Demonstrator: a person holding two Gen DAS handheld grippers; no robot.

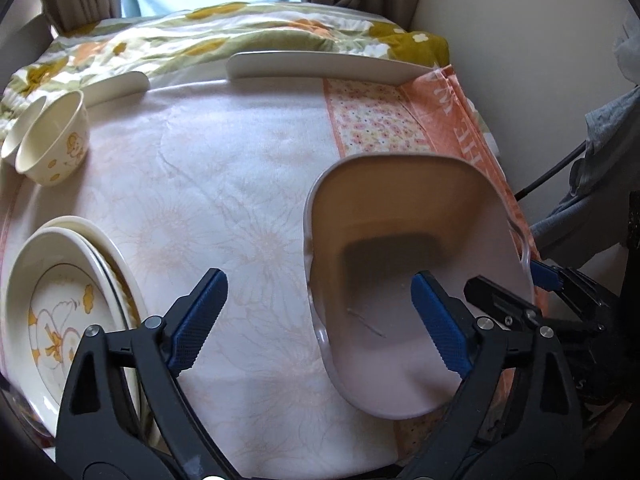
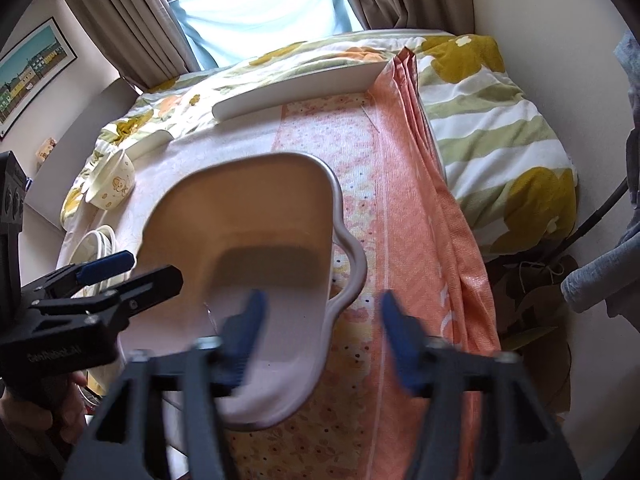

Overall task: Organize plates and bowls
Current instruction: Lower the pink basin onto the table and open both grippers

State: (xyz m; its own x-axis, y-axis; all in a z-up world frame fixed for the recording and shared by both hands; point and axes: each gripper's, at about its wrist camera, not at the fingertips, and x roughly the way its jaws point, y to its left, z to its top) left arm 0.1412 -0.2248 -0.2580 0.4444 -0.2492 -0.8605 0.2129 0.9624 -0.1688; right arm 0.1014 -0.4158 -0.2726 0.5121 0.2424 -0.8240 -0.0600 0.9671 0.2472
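A pale pink square basin stands on the cloth-covered table, also in the right wrist view. My left gripper is open, its right finger inside the basin and its left finger over the cloth. My right gripper is open, its left finger over the basin's near wall and its right finger over the orange cloth; it looks blurred. Cream plates with a duck print are stacked at the left. Two cream bowls stand at the far left, one showing in the right wrist view.
A white rail edges the table's far side, with a flowered quilt behind it. An orange folded cloth runs along the right edge. Curtains and a window are at the back.
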